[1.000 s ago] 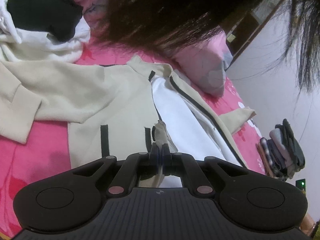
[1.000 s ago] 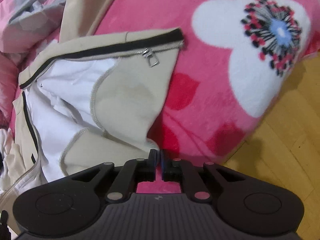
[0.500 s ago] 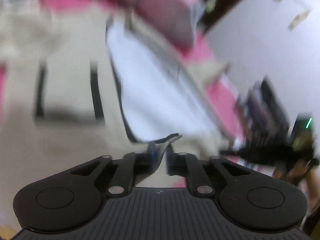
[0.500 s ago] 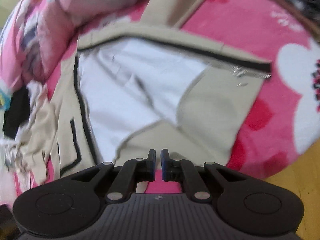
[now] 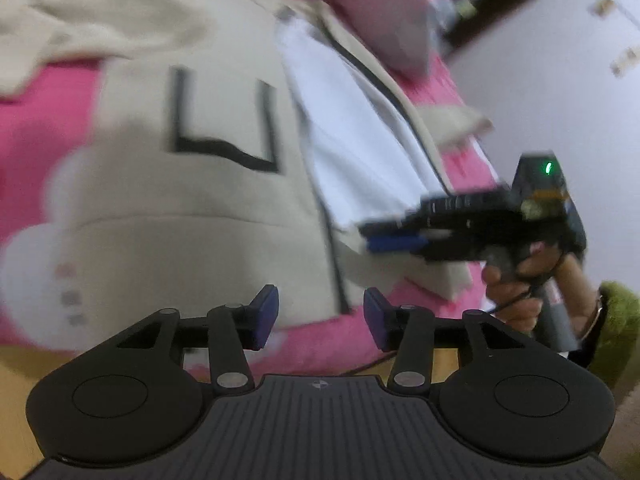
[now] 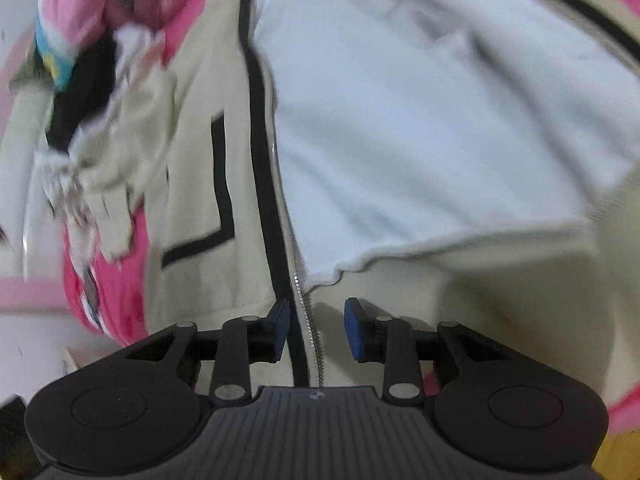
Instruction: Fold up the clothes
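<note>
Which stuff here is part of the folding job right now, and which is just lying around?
In the job:
- beige zip jacket, lying open, white lining up
- left claw, open
- right claw, open, astride the zipper

Lying about:
- heap of other clothes
- pink pillow
- pink flowered blanket underneath

Left gripper (image 5: 320, 316): matte black body, ribbed centre panel, small round logo, two round caps, silver pivot screws, blue pads on fingers (image 5: 266, 312). Right gripper (image 6: 316, 326): same build. From left wrist view, right gripper (image 5: 394, 238) blurred; black housing, green LED on top, grey handle, thin black cable. Hand (image 5: 520, 292) on handle; fuzzy green sleeve (image 5: 616, 332), wrist band.
</note>
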`<state>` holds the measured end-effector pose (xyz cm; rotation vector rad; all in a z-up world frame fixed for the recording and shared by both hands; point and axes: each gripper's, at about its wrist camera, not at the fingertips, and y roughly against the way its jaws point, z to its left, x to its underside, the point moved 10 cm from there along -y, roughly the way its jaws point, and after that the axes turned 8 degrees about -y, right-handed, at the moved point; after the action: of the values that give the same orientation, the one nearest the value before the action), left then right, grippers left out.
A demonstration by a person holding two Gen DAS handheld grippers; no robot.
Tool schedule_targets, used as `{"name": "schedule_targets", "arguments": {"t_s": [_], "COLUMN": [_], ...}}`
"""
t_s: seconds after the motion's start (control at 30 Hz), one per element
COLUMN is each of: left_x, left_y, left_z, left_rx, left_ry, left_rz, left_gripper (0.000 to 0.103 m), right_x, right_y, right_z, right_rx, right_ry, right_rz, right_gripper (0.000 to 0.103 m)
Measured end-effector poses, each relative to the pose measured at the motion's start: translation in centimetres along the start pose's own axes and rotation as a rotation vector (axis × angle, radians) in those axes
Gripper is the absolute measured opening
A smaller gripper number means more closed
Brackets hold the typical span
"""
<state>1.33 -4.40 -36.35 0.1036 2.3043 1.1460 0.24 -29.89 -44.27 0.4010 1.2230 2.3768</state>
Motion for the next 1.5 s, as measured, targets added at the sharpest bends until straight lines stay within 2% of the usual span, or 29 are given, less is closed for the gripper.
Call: {"name": "schedule_targets", "arguments": {"t_s": [0.17, 0.2, 0.23, 0.33, 0.4, 0.53, 0.63, 0.77, 1.0, 1.13, 1.27, 1.37, 1.4, 1.5], "left_x": [-0.2, 0.1, 0.3, 1.2, 1.8, 2.5, 2.9, 3.3, 3.4, 3.3, 3.0, 3.2, 3.3, 3.6], "left_y": [3.8, 4.1, 4.0, 3.5, 3.2, 3.0, 2.8, 2.3, -0.1, -1.1, -1.4, -2.3, -2.5, -2.5], "left_z": [7.0, 8.3, 9.3, 11.7, 12.1, 12.4, 12.3, 12.2, 11.5, 11.4, 11.1, 11.2, 11.3, 11.5], "left_rx": [-0.210, -0.242, -0.256, -0.254, -0.220, -0.168, -0.159, -0.147, -0.100, -0.099, -0.075, -0.086, -0.087, -0.081], "left_ry": [0.162, 0.198, 0.229, 0.322, 0.399, 0.510, 0.519, 0.529, 0.482, 0.451, 0.439, 0.435, 0.438, 0.449], "left_rz": [-0.115, -0.123, -0.125, -0.123, -0.135, -0.172, -0.174, -0.176, -0.136, -0.125, -0.127, -0.090, -0.084, -0.083], "left_gripper": [0.047, 0.047, 0.047, 0.047, 0.047, 0.047, 0.047, 0.047, 0.047, 0.046, 0.045, 0.042, 0.040, 0.033], "right_x": [0.6, 0.6, 0.7, 1.1, 1.3, 0.0, -1.2, -1.4, -1.1, -0.5, -0.3, 0.0, 0.0, -0.6], "right_y": [-2.3, -2.6, -2.7, -2.6, -2.2, 1.3, 2.9, 1.8, 0.1, -0.7, -0.5, -0.7, -0.4, 2.1], "right_z": [0.8, 0.9, 1.2, 2.3, 3.3, 5.1, 4.6, 3.4, 0.9, 0.8, 1.3, 1.2, 1.3, 2.6], "right_rx": [0.028, 0.031, 0.030, 0.037, 0.048, 0.078, 0.129, 0.151, 0.210, 0.258, 0.293, 0.324, 0.333, 0.342], "right_ry": [0.058, 0.072, 0.084, 0.163, 0.228, 0.321, 0.365, 0.349, 0.322, 0.415, 0.427, 0.421, 0.399, 0.367], "right_rz": [0.089, 0.095, 0.102, 0.115, 0.106, -0.007, -0.056, -0.042, -0.026, -0.028, -0.039, -0.016, -0.010, -0.053], "right_gripper": [0.032, 0.031, 0.024, 0.010, 0.008, 0.008, 0.008, 0.008, 0.008, 0.008, 0.009, 0.013, 0.017, 0.022]}}
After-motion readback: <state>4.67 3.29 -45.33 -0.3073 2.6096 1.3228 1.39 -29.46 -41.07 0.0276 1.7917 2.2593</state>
